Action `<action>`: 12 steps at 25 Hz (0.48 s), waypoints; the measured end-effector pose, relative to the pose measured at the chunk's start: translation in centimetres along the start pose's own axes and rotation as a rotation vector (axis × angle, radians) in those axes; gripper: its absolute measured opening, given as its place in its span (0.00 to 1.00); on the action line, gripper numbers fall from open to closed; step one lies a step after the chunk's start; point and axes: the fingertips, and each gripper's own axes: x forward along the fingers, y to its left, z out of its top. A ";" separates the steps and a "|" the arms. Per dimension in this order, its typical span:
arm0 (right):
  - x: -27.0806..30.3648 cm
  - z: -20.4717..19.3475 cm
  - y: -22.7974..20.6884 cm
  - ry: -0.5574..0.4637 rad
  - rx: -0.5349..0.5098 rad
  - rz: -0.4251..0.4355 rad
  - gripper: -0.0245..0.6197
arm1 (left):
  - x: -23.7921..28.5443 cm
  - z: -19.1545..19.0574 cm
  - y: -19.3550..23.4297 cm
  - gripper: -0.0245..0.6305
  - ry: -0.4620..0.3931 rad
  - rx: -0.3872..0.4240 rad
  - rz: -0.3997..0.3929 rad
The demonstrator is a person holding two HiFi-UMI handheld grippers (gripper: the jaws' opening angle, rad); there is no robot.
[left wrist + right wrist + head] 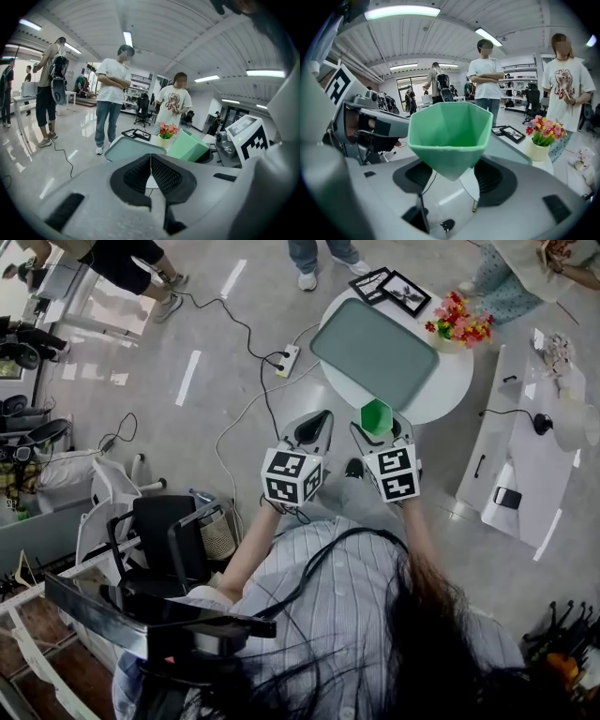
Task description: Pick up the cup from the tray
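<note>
**Cup held in the right tongs, clear of the tray**

The right tongs [454,177] are closed partway on the narrow lower end of the green cup [450,127]. The cup hangs tilted, mouth up and toward the person, over the near rim of the round tabletop [455,390]. It is just near of the tray [375,352] and not touching it. The left tongs [151,163] are fully closed, pads touching, with nothing between them, just left of the cup. The right hand alone carries the load, so any further lift depends on it. The cup's own wall hides the pad contact and its base, so grip firmness cannot be confirmed.
</note>
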 end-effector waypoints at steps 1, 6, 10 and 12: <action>0.1 0.0 0.2 0.000 0.002 -0.001 0.49 | -0.2 -0.2 0.1 0.06 0.005 0.009 0.001; 0.6 0.1 1.5 -0.001 0.012 -0.014 0.49 | -1.1 -0.7 1.1 0.06 0.007 0.008 -0.005; 0.4 0.0 3.3 -0.003 0.026 -0.036 0.49 | -2.6 -0.9 1.5 0.06 -0.009 0.010 -0.030; 0.2 -0.2 4.4 -0.003 0.032 -0.060 0.49 | -3.6 -1.1 1.8 0.06 -0.012 0.013 -0.052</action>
